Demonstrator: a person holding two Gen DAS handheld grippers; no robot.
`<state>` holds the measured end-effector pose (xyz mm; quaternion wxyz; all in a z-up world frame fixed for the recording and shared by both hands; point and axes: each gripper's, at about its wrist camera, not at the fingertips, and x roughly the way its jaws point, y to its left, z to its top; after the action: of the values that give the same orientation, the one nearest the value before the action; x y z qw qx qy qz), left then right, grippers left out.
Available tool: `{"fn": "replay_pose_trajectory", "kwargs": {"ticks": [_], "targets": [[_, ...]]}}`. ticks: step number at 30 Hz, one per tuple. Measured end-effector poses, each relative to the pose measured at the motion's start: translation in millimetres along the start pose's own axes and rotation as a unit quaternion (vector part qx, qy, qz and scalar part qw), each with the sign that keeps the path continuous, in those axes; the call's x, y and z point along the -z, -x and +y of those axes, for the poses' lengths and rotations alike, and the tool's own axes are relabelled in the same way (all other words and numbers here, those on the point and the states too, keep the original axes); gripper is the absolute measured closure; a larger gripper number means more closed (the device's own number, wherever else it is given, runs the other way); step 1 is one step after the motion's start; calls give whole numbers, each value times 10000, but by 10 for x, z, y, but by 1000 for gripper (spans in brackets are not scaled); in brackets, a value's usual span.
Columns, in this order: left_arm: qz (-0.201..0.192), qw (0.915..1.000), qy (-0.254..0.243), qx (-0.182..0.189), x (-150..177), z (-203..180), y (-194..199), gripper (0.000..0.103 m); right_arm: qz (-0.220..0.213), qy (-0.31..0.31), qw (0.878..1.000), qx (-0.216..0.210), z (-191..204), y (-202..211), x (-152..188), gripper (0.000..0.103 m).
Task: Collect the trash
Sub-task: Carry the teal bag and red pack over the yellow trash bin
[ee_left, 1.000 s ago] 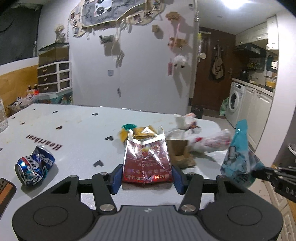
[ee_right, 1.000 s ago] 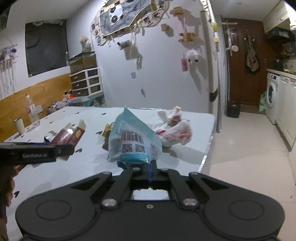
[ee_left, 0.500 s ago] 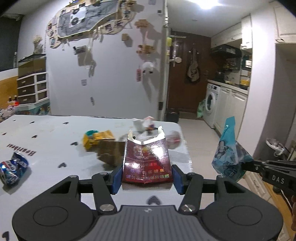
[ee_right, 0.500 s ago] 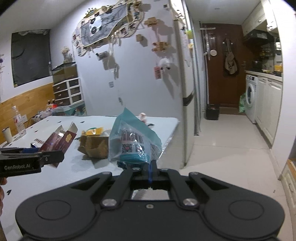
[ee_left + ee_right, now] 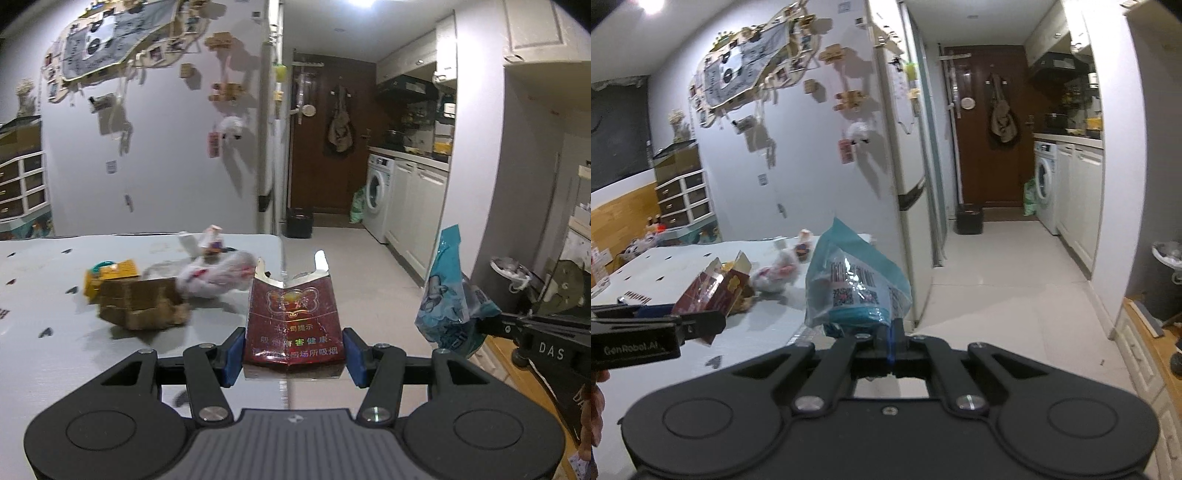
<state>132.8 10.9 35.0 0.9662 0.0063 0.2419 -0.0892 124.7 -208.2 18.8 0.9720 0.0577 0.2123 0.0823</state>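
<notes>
Furthest left on the table (image 5: 51, 369), a torn cardboard box (image 5: 142, 302) lies a little in from the right-hand edge with a yellow packet (image 5: 110, 271) behind it and a crumpled white bag (image 5: 218, 273) beside it nearer that edge; this trash is not yet collected. Above the same edge the left gripper (image 5: 293, 350) clamps a dark red cigarette pack (image 5: 293, 325) by its two narrow sides, jaws about half open, the pack's long axis running straight ahead along the fingers with its torn mouth pointing away. Further right, off the table and over the floor, the right gripper (image 5: 890, 332) is pinched fully closed on the bottom seam of a teal snack pouch (image 5: 855, 284), which stands up from the fingers. The move to come turns, in my judgement, on the lined trash bin (image 5: 511, 275) that stands on the floor by the grey wall: it lies ahead and to the right of both grippers, well apart from them, and the right hand is the nearer. The left wrist view shows the bin's white liner and the pouch's printed face, and the right gripper's body side-on. The right wrist view shows the pouch's barcode side, and the bin (image 5: 1167, 258) only at the frame's edge, so whether its mouth is clear is hard to tell there.
</notes>
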Motion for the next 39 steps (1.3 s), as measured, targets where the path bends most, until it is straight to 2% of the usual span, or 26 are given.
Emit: {"fn": "replay_pose_trajectory", "kwargs": {"ticks": [14,24,30,39], "targets": [[353,9976,-320,512,47,-808,-515,48,103,-344,9974,621,-852,97,127,103],[785,9929,-417,795,144,-1226,-1114,48,392,-538,9926,1016,-1374,-86,302,103],[1152,9886,-415,874,283,-1364,-1506,48,616,-743,9895,1078,-1570,-331,454,103],[1790,9789,-387,907,605,-1488,-2160,48,1219,-1190,9780,1200,-1833,-890,900,103]]}}
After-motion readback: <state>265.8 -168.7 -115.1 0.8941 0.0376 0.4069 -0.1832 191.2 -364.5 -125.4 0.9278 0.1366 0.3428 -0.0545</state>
